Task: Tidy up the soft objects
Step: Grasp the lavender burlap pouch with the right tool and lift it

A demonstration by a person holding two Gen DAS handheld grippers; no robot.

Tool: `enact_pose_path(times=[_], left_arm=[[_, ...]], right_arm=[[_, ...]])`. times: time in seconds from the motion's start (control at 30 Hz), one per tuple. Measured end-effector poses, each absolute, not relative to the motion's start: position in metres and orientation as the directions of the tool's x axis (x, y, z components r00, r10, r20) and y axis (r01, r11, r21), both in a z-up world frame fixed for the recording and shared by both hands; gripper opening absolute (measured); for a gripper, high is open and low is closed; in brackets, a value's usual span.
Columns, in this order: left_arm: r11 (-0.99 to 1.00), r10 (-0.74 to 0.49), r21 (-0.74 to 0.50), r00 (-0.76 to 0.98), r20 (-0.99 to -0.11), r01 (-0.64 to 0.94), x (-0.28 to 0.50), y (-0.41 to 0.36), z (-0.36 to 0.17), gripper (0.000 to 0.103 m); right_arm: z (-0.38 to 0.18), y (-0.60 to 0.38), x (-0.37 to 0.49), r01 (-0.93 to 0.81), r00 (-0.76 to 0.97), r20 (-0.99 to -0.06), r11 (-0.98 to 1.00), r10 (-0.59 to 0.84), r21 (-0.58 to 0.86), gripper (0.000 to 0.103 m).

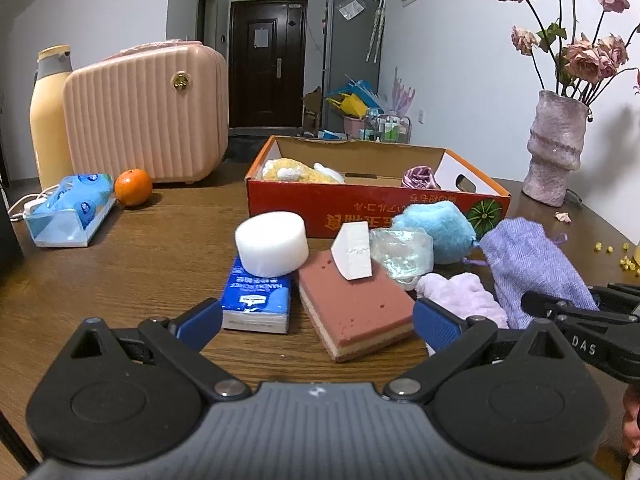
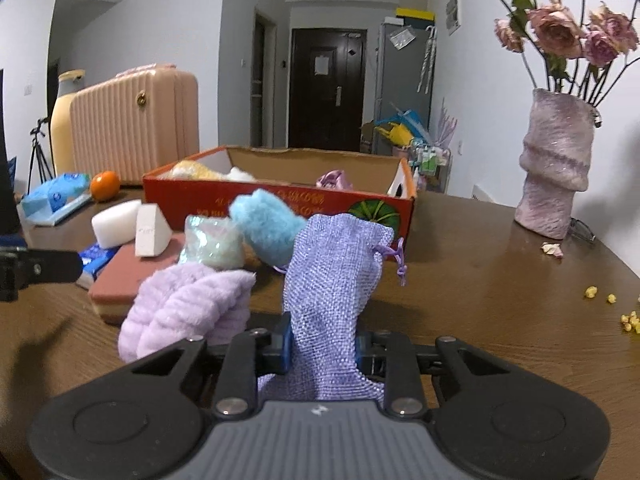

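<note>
Our right gripper [image 2: 322,346] has its blue pads pinched tight on the lower end of the purple woven pouch [image 2: 334,276], which stands up from the jaws with its drawstring mouth toward the red cardboard box [image 2: 280,200]. Our left gripper [image 1: 318,320] hangs open over the table [image 1: 140,248], holding nothing, with the pink sponge [image 1: 352,304] between and just ahead of its fingers. We judge the risk to be in the carry: the pouch is limp and held by one end, so it may sag, snag the fluffy lilac cloth [image 2: 188,308] touching it, or brush the blue pompom [image 2: 266,226] and drag either along. A low lift could also catch the box's near wall.
</note>
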State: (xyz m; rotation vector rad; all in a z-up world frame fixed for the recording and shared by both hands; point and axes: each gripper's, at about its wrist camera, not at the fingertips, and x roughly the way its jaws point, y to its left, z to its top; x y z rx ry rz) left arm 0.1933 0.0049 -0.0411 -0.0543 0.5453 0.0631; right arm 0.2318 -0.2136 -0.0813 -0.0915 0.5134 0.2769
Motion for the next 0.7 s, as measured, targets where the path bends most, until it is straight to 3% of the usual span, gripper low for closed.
enact_pose_path(times=[0.7], left_arm=[[0.997, -0.053, 0.011, 0.818, -0.573, 0.072, 0.218, -0.067, -0.057, 0.103]], right_arm=[[-0.067, -0.237, 0.223, -0.253, 0.87, -0.44, 0.967, 0.223, -0.01, 0.026]])
